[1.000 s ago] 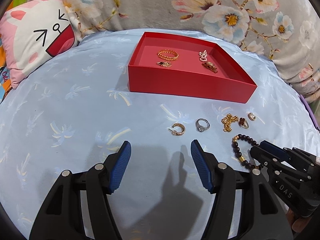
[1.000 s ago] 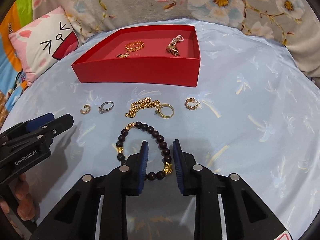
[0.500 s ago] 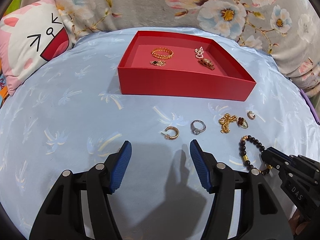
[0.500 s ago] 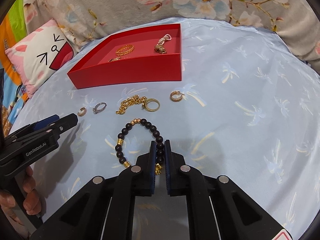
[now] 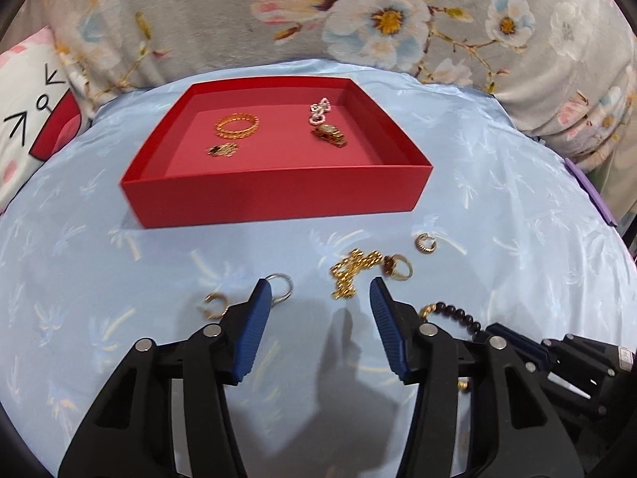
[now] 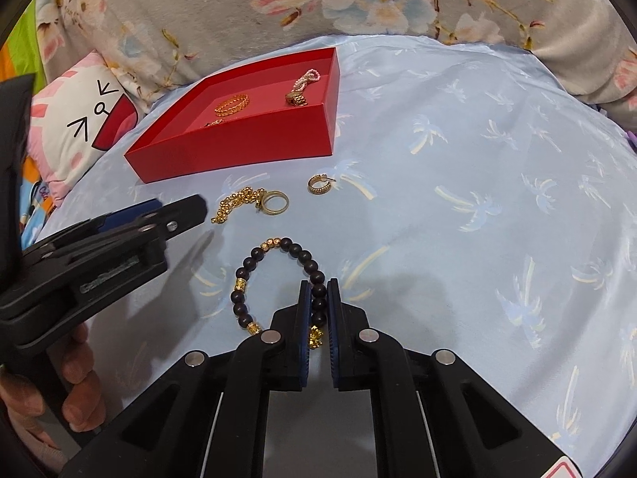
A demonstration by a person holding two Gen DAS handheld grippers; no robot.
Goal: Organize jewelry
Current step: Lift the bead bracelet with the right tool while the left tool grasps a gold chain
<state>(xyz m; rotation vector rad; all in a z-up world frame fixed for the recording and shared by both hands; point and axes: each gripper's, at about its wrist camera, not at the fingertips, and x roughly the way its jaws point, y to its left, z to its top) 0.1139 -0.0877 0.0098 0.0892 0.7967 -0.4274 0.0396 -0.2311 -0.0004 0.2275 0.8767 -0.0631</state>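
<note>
My right gripper point(image 6: 318, 290) is shut on a dark beaded bracelet point(image 6: 254, 257) with gold beads, which rests on the blue cloth. My left gripper point(image 5: 320, 292) is open and empty, just short of a gold chain point(image 5: 352, 273) and a gold ring point(image 5: 398, 269). A silver ring point(image 5: 280, 286) and a gold hoop earring point(image 5: 215, 304) lie by its left finger. A second hoop earring point(image 5: 426, 243) lies further right. The red tray point(image 5: 274, 193) behind holds a gold bangle point(image 5: 237, 125), a small charm point(image 5: 221, 150), a pearl piece point(image 5: 320, 111) and a gold watch-like piece point(image 5: 330, 135).
A cat-face pillow point(image 5: 28, 127) lies at the left and a floral cushion point(image 5: 358, 12) runs along the back. The blue cloth point(image 6: 477, 199) stretches to the right of the jewelry. A purple object point(image 5: 589, 191) sits at the far right edge.
My right gripper closed on the beaded bracelet. My left gripper moved right and forward, so the chain and ring now lie ahead of its fingers.
</note>
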